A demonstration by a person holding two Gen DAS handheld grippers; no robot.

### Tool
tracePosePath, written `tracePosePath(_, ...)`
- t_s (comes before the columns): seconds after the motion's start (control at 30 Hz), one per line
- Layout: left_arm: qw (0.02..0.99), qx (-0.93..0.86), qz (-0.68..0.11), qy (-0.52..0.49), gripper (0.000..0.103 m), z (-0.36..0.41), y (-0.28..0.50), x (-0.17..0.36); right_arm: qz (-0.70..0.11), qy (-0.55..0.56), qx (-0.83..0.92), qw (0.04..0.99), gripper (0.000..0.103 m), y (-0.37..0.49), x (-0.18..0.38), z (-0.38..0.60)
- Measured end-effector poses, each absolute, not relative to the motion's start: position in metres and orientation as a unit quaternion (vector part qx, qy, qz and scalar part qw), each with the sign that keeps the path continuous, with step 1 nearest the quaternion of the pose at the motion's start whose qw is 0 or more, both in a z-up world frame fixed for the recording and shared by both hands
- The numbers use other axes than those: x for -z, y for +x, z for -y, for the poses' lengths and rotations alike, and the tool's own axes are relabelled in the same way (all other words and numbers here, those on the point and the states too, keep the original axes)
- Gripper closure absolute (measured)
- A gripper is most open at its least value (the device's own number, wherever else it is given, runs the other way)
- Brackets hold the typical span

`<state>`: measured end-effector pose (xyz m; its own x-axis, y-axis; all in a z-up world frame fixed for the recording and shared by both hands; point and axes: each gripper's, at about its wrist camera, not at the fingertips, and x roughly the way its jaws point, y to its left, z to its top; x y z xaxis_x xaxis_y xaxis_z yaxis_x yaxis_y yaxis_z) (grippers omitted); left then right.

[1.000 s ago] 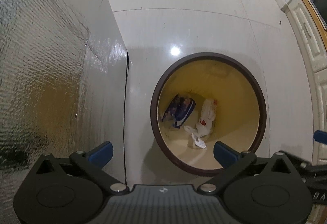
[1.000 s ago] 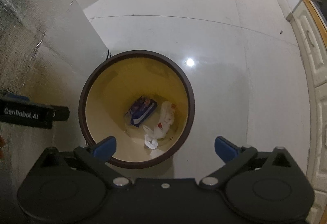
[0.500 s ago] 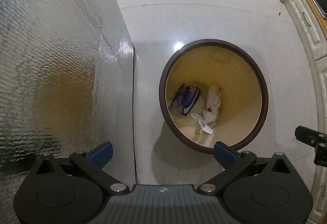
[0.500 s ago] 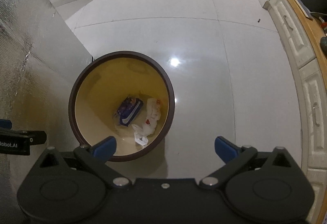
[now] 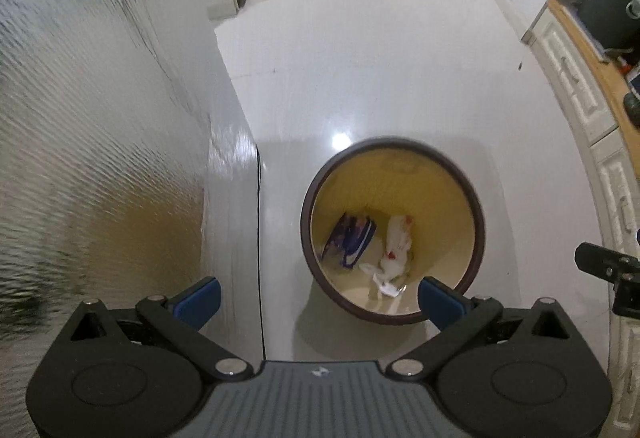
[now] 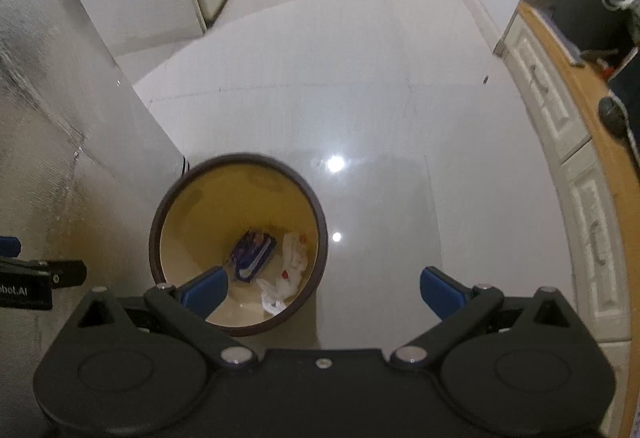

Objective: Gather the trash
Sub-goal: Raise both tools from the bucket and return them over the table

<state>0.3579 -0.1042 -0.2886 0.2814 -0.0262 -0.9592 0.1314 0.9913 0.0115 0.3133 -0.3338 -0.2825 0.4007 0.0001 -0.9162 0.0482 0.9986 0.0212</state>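
A round bin with a dark brown rim [image 5: 478, 214] [image 6: 156, 222] and yellow inside stands on the floor. A blue packet [image 5: 352, 242] [image 6: 252, 254] and crumpled white wrappers [image 5: 394, 250] [image 6: 292, 266] lie in its bottom. My left gripper [image 5: 318, 300] is open and empty, held high above the bin's near left. My right gripper [image 6: 322, 286] is open and empty, above the bin's near right. Each gripper shows at the edge of the other's view.
A textured silver panel [image 5: 100, 158] [image 6: 44, 142] rises at the left, close to the bin. White cabinets with a wooden counter [image 6: 576, 142] [image 5: 584, 78] run along the right. Glossy white tiled floor [image 6: 360, 78] stretches ahead to a corridor.
Both grippers have risen and tilted up. The bin looks smaller and lower in both views, and more of the floor and corridor shows. Both stay open.
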Motion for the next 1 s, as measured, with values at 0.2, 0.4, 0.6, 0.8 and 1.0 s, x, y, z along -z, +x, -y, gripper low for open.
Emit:
tracePosePath(0.2,0.827,0.059,-0.557,0.045,0.000,0.111,0.346,0.246,-0.503,0.020,0.022,0.864,0.000,0.298,0.241,0.341)
tracePosePath(0.4,0.859,0.067,-0.507,0.041,0.000,0.116,0.331,0.199,-0.454,0.023,0.028,0.890,0.000,0.282,0.198,0.349)
tracePosePath(0.6,0.890,0.067,-0.449,0.040,0.000,0.118,0.311,0.149,-0.404,0.009,0.037,0.914,0.000,0.262,0.160,0.354)
tracePosePath(0.8,0.913,0.075,-0.399,0.030,0.000,0.119,0.285,0.107,-0.353,0.023,0.041,0.934,0.000,0.241,0.124,0.360)
tracePosePath(1.0,0.936,0.077,-0.344,0.028,0.000,0.119,0.254,0.058,-0.280,0.006,0.037,0.959,0.000,0.217,0.083,0.347)
